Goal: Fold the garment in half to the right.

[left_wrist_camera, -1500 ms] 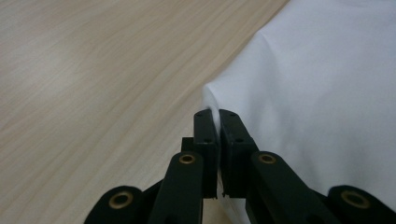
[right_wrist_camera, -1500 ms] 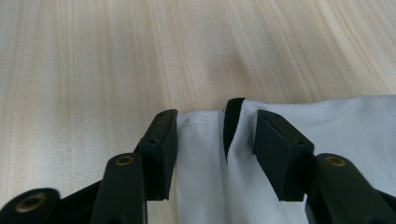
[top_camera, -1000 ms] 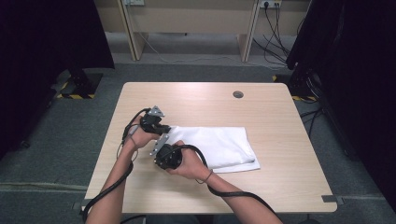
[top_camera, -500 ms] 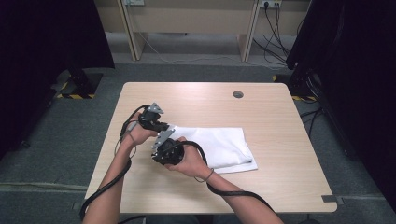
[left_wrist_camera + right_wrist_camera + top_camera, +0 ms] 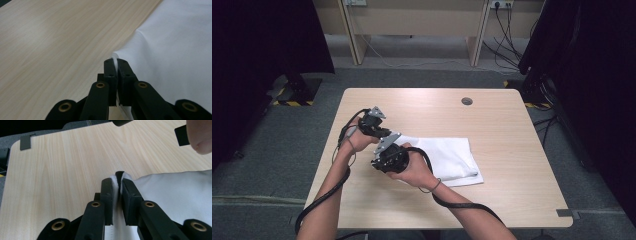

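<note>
While both tools work the near-left end of the white cloth (image 5: 447, 157), we have the left gripper (image 5: 116, 62) with its jaws closed on a thin corner of it, fabric spreading away to the right of the jaws and bare counter (image 5: 50, 45) to their left. Beside it, our right gripper (image 5: 117, 180) pinches a thicker fold between its jaws, lifted slightly off the counter. We judge the left hold shallow: if the hands pull apart unevenly, that corner could slip free and the cloth sag or bunch.
</note>
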`<state>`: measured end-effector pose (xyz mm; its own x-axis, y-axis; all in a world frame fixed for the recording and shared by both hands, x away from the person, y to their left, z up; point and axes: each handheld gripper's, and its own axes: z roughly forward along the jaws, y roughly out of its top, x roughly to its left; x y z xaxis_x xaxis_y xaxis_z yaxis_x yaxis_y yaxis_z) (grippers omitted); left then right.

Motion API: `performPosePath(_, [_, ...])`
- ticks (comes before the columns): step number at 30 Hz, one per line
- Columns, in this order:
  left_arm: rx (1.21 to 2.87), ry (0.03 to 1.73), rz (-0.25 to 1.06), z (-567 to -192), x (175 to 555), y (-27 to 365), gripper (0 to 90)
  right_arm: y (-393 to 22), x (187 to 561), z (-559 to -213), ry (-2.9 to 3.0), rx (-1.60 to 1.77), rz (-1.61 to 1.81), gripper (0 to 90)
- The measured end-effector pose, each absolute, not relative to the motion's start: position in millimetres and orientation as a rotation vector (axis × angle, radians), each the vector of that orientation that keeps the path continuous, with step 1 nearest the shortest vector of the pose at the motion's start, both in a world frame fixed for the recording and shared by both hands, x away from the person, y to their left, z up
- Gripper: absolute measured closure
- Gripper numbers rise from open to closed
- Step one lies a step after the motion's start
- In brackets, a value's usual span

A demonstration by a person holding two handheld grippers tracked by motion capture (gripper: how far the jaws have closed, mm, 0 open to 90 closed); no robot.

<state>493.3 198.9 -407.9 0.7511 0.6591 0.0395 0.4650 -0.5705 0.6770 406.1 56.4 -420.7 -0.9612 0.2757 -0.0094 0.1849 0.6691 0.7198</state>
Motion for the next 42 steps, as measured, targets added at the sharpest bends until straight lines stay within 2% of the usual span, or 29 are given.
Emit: performPosePath(42, [2.322, 0.844, 0.441, -368, 491, 209, 86.2, 67, 404, -382, 2.702, 0.372, 1.296, 81.2])
